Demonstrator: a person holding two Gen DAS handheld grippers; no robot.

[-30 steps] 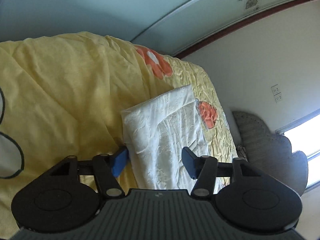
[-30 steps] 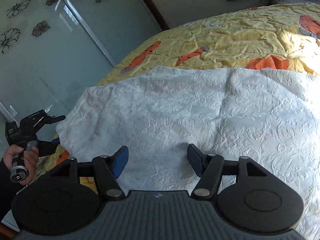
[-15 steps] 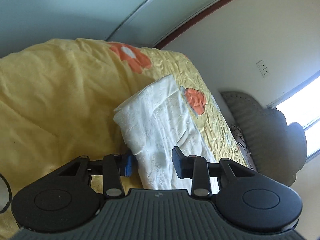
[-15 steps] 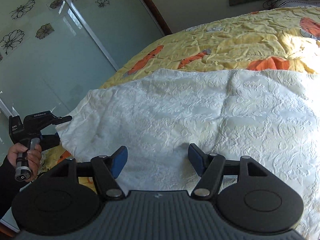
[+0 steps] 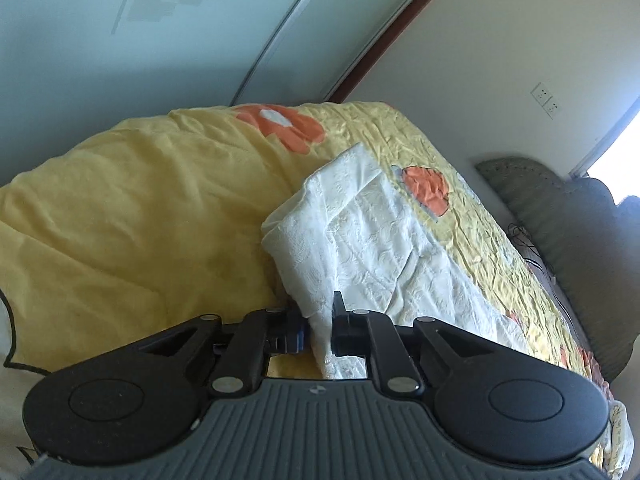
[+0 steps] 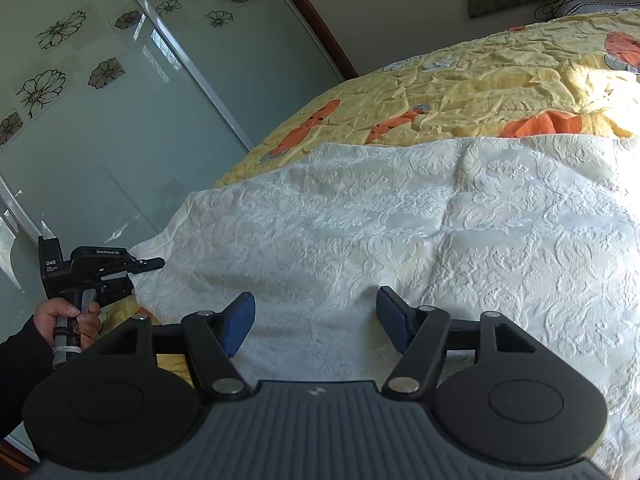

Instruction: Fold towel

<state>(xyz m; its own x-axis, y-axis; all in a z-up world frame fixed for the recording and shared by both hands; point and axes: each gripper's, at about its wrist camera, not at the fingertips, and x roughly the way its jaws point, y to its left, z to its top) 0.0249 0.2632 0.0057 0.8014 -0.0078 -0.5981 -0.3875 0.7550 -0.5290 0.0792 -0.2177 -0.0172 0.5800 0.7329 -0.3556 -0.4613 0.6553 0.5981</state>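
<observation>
The left gripper clamps the white towel at its corner — ready to lift — while the right gripper hangs spread, six o'clock of the towel on the yellow bedspread.

A white towel with an embossed floral pattern is spread across the bed, one corner being pinched and lifted.

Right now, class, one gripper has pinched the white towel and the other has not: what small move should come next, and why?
Probably close the right gripper on the white towel. Its jaws stand open over the near edge, while the left gripper is already shut on a corner, so both need a hold before lifting to fold across the yellow bedspread.
</observation>
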